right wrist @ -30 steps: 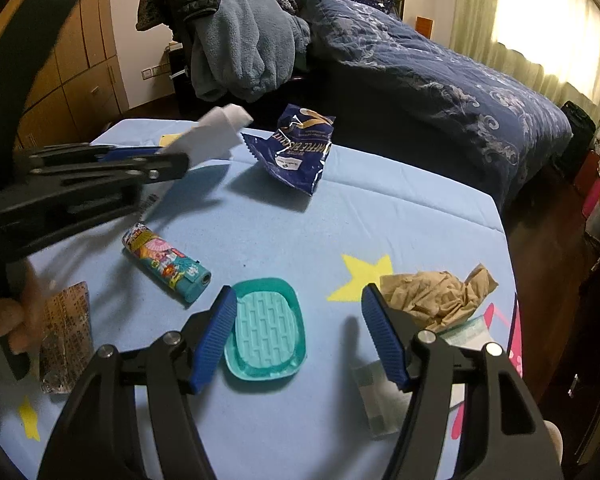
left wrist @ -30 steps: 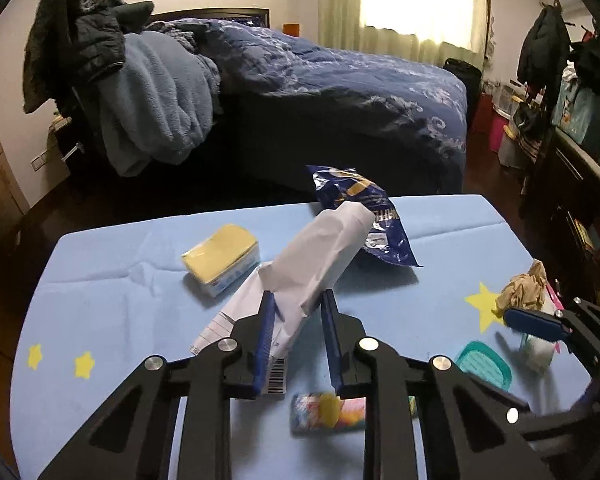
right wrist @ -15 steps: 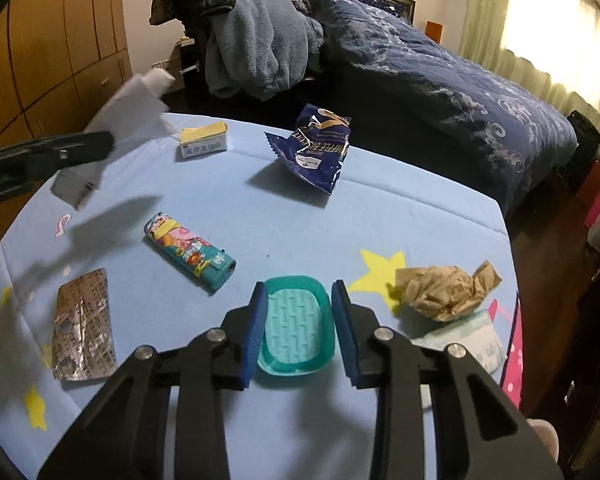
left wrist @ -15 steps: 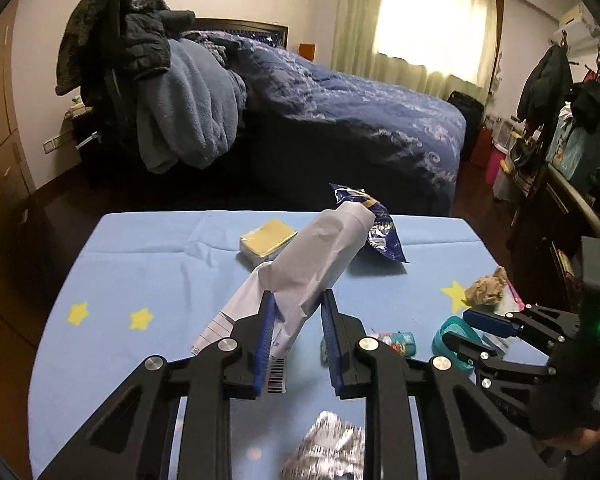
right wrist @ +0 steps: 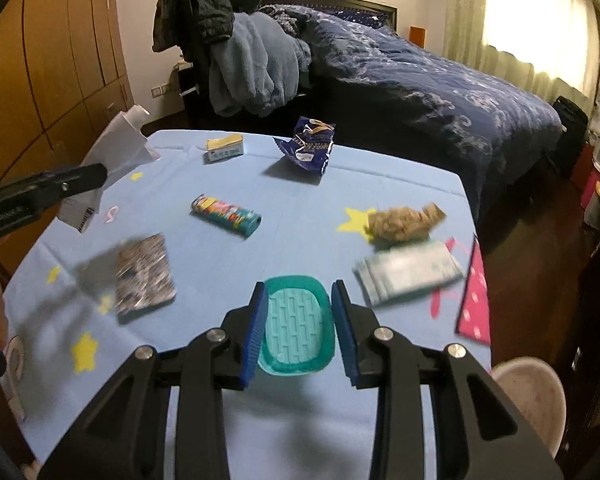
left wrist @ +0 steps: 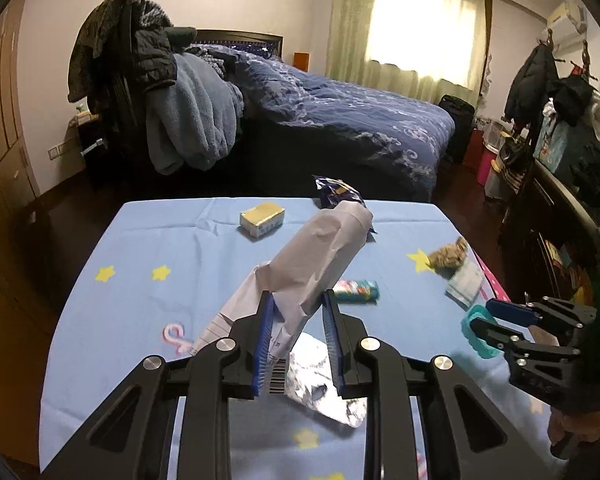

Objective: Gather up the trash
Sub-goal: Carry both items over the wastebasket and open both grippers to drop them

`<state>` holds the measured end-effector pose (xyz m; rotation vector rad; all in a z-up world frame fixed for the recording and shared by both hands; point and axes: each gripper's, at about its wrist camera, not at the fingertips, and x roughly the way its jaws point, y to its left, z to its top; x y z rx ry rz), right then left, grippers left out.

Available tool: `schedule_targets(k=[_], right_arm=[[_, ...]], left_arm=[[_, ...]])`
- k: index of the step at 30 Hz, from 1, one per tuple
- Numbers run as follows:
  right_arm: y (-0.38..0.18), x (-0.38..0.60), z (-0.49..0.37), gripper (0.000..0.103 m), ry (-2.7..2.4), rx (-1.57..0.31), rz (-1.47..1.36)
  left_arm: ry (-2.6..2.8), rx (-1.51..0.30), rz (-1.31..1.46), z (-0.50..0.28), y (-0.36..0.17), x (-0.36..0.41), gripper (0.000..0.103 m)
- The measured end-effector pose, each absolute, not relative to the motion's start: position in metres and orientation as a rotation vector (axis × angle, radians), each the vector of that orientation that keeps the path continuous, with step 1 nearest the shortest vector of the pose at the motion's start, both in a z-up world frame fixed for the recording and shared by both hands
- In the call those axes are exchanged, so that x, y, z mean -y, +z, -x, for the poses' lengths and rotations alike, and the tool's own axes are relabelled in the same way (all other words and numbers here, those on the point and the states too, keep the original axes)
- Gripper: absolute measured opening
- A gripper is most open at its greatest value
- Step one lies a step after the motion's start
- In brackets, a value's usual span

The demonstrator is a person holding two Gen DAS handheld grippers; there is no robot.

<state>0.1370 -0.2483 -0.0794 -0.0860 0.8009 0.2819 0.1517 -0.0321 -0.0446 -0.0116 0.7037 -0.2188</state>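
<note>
My left gripper (left wrist: 296,320) is shut on a white paper mailer (left wrist: 320,252) with a barcode, held above the blue table (left wrist: 148,248). It also shows at the left of the right wrist view (right wrist: 112,148). My right gripper (right wrist: 300,316) is shut on a teal plastic lid (right wrist: 296,324), lifted above the table; it shows at the right of the left wrist view (left wrist: 478,330). On the table lie a blue snack bag (right wrist: 310,148), a crumpled brown paper (right wrist: 404,222), a foil blister pack (right wrist: 144,272), a tissue pack (right wrist: 410,274) and a colourful lighter (right wrist: 226,214).
A yellow box (right wrist: 224,148) sits at the table's far side. A bed (right wrist: 440,80) and a chair piled with clothes (right wrist: 236,52) stand behind the table. A pink round bin (right wrist: 532,392) is at the lower right, below the table edge.
Both grippers have pulled back and up from the table. The right gripper closed on the teal lid and lifted it. The left still holds the mailer.
</note>
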Motion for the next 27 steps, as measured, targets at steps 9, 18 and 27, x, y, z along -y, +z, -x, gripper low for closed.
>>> schedule_targets(k=[9,18,27], right_arm=[[-0.072,0.302,-0.063,0.034,0.198,-0.77,-0.029],[-0.063,0.41,-0.021,0.034,-0.064,-0.716,-0.144],[-0.095,0.501,-0.012,0.034,-0.308,-0.721,-0.247]], left_arm=[[-0.343,-0.665,-0.08,-0.108,-0.03,0.1,0.026],[-0.603,-0.658,-0.151,-0.097,-0.028,0.22,0.026],[-0.775,-0.696,-0.244,-0.109,-0.05,0.342,0.027]])
